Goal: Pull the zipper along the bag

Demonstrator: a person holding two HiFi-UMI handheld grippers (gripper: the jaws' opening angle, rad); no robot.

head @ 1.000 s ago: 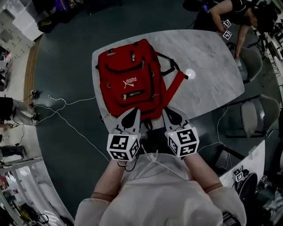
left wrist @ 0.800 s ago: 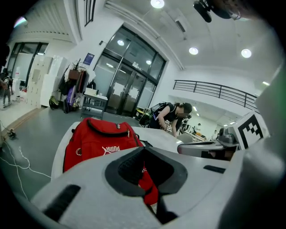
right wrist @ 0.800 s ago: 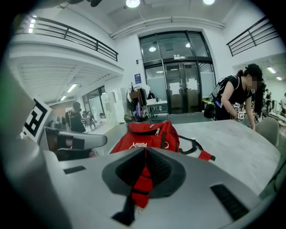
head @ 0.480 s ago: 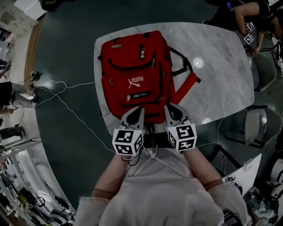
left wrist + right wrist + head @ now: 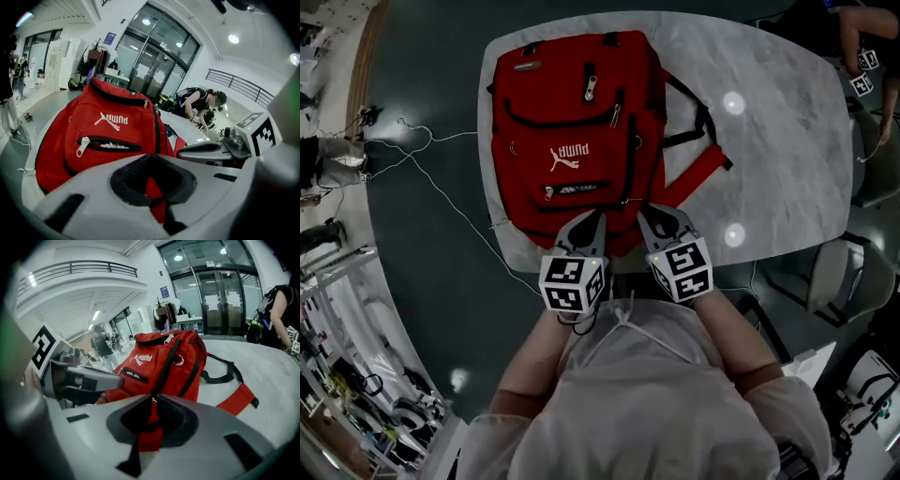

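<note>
Marbled table [image 5: 769, 159] bears the red backpack [image 5: 572, 112], flat on its left side. The left gripper [image 5: 586, 223] and right gripper [image 5: 654, 216] hover at its near edge, jaws closed, empty. The soft fabric will probably bunch, so pinch the small zipper pull [image 5: 82, 146].

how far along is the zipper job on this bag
Done: both grippers are at the red backpack's near end. In hand: left gripper shut on its fabric, right gripper on what looks like the small metal zipper pull. Left: the whole pull along the bag.
</note>
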